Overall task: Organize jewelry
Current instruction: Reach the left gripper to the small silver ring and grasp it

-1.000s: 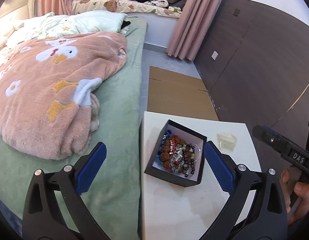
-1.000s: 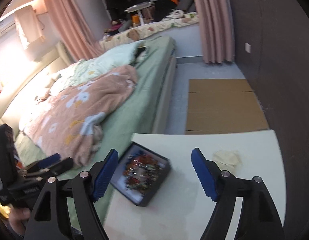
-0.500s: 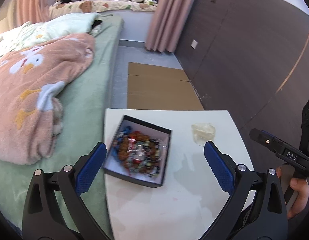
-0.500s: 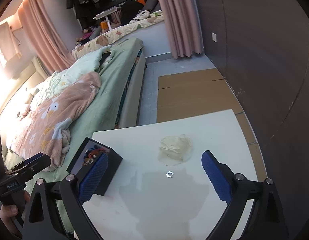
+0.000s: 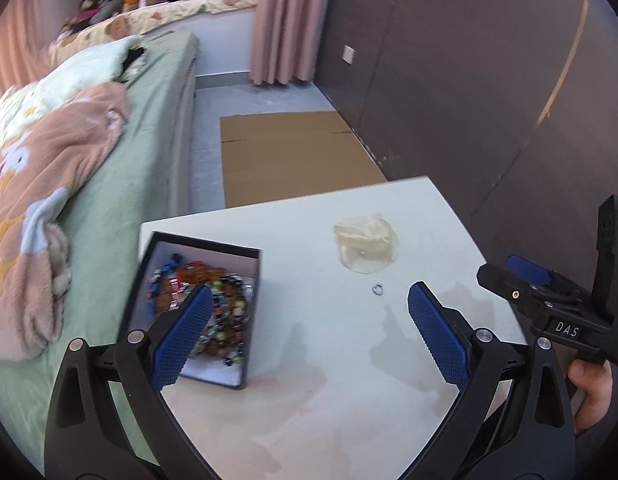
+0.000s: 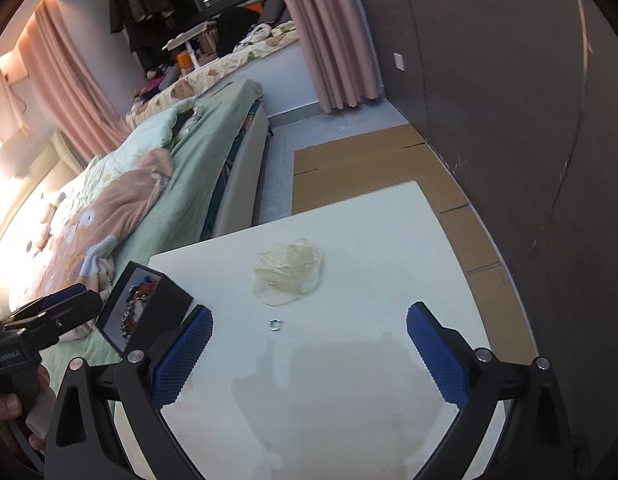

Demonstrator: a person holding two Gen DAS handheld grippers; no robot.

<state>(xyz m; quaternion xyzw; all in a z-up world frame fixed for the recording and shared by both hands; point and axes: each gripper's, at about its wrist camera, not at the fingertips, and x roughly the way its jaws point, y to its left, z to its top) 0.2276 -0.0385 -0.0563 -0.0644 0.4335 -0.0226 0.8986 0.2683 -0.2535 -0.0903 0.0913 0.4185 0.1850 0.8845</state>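
Note:
A black box full of beaded bracelets sits at the left edge of the white table. A small silver ring lies loose mid-table, just before a crumpled clear pouch. My left gripper hangs open over the table, its left pad above the box, nothing between the pads. My right gripper is opening its jaws wide, empty, with the ring and the pouch ahead of it. The box stands left of its left pad.
A bed with green sheet and pink blanket runs along the table's left side. Flat cardboard lies on the floor beyond the table. A dark wall closes the right side. A hand holds the right gripper's handle.
Both views have swung right from the bed onto the table and dropped lower. The ring and pouch came into view between the pads. The right jaws have spread wider.

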